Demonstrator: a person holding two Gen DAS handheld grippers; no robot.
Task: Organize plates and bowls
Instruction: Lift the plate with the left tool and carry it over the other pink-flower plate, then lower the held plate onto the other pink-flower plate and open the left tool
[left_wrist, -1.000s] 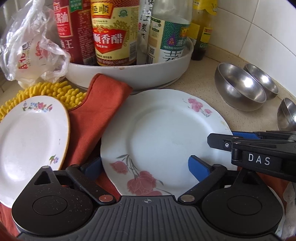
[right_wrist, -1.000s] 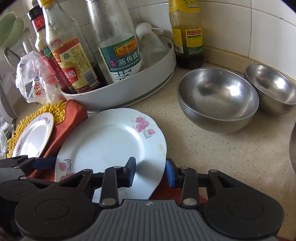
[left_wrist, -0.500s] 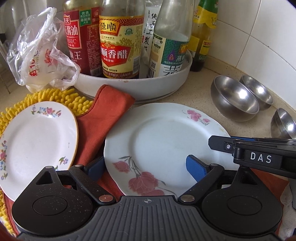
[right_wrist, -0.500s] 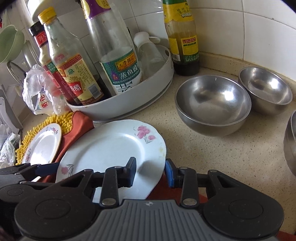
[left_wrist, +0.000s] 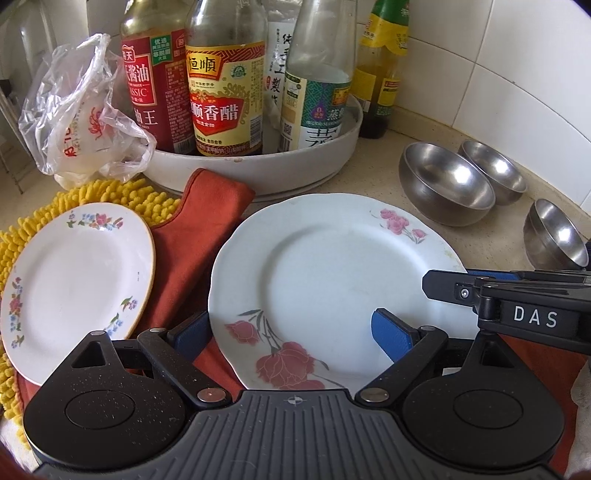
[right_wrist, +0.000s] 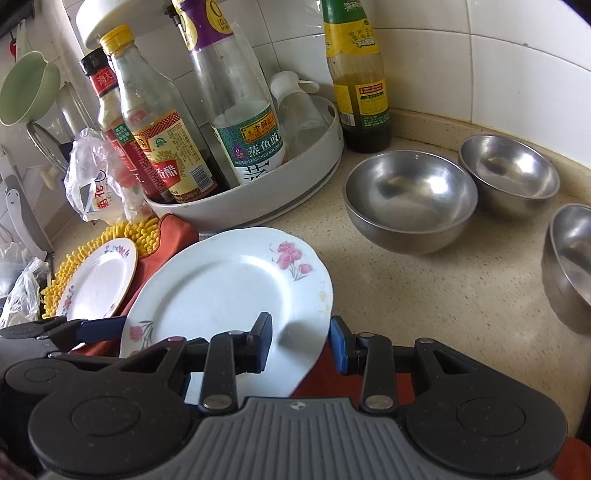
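Observation:
A large white plate with pink roses (left_wrist: 332, 280) (right_wrist: 229, 291) is held tilted above the orange cloth (left_wrist: 192, 243). My right gripper (right_wrist: 301, 341) is shut on its right rim. My left gripper (left_wrist: 291, 332) is open, its jaws on either side of the plate's near left edge, and it also shows in the right wrist view (right_wrist: 92, 330). A smaller floral plate (left_wrist: 74, 280) (right_wrist: 99, 282) lies on a yellow mat to the left. Three steel bowls (right_wrist: 410, 203) (right_wrist: 511, 173) (right_wrist: 570, 266) stand on the counter to the right.
A round white tray (left_wrist: 258, 170) of sauce bottles stands behind the plates, with a plastic bag (left_wrist: 85, 118) at its left. A dark bottle (right_wrist: 364, 92) stands in the tiled corner. A yellow chenille mat (left_wrist: 110, 195) lies under the small plate.
Both grippers and the large plate have risen and drawn back from the bottle tray. The plate has lifted off the cloth on its right side. The bowls have not moved.

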